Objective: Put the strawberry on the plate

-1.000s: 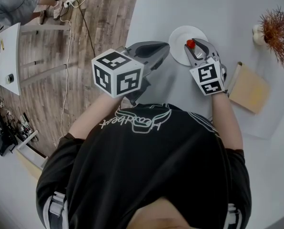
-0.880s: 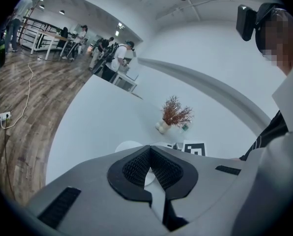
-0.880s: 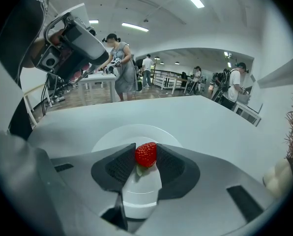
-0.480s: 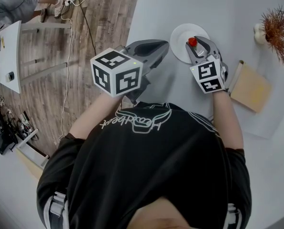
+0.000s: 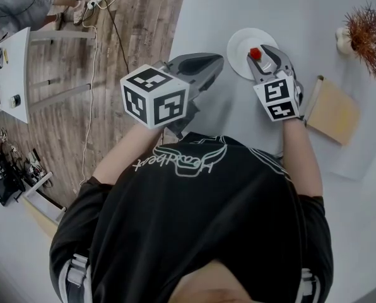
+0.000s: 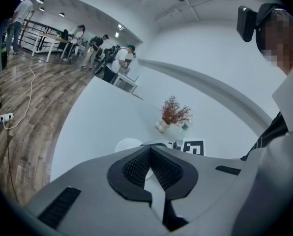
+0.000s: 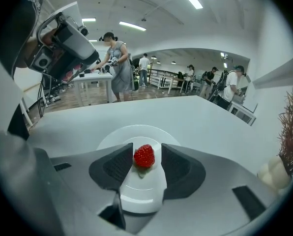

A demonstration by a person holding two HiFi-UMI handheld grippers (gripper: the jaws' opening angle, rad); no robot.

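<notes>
We have the strawberry (image 7: 144,156) down on the white plate (image 7: 118,133), near its middle, with the right tongs (image 7: 147,145) straddling it and their jaws opening. In the right gripper view one pad (image 7: 119,163) sits just beside the fruit, perhaps brushing it, while the other stands clear, so we judge the berry released but not yet free of us. That is where trouble could start. If we pull back at a slant, the near pad may catch the soft skin and roll the berry toward the rim or off onto the counter (image 5: 289,5). If we pull back too low, the jaw tips could nudge the light plate and slide it. A straight lift first looks safer to us. The left tongs (image 6: 150,149) hang closed and empty above the counter's near edge, apart from the plate, and should not interfere where they are.
</notes>
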